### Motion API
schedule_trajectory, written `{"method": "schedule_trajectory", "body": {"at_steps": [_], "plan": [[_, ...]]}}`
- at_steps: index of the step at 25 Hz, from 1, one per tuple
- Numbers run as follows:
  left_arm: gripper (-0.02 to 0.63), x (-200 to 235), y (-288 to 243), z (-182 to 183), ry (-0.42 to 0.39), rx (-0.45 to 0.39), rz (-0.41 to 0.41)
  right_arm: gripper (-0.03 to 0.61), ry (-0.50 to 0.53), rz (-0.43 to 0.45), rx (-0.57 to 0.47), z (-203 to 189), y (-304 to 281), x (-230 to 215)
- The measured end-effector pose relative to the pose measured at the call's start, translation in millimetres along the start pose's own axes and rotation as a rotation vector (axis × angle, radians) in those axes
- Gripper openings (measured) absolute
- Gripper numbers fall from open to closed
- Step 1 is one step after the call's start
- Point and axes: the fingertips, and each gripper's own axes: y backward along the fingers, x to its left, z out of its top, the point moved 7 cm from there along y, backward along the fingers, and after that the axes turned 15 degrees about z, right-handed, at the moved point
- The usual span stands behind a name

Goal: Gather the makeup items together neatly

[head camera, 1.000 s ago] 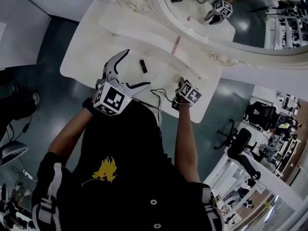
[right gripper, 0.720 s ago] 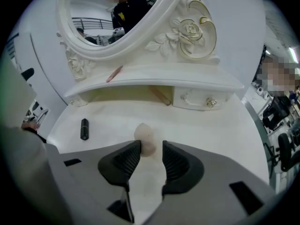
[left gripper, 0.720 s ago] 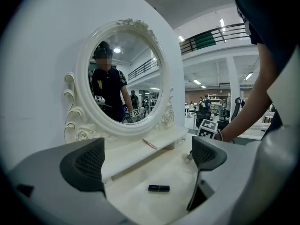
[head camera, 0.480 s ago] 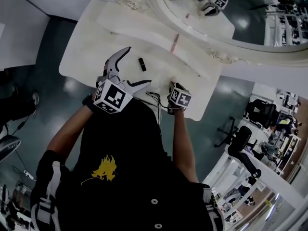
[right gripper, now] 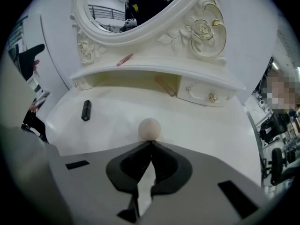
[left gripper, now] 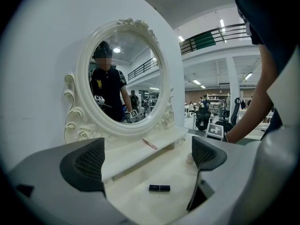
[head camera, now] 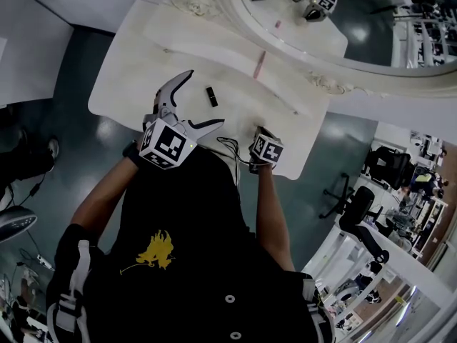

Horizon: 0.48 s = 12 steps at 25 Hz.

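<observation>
Right gripper view shows the right tongs (right gripper: 151, 143) just pressed together with nothing between them, tips right at a pale round puff (right gripper: 149, 128) on the tabletop (right gripper: 211, 125). The left tongs (left gripper: 147, 148) hang spread wide, with a black lipstick tube (left gripper: 159, 188) lying untouched beyond them.

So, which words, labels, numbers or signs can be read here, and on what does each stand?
None is readable.
The left gripper and right gripper carry only square marker patterns.
The shirt has a yellow emblem without visible letters.
The black tube shows no readable print.

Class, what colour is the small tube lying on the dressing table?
The tube is black, clearest in the right gripper view.
</observation>
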Motion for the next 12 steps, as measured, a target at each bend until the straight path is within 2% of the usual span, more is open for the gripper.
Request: {"method": "schedule_trajectory", "body": {"at_steps": [12], "plan": [[0.578, 3.0, 6.6, 3.7, 0.0, -0.002, -0.006, 0.015, -0.023, 0.003, -0.024, 2.6, 9.0, 3.5]]}}
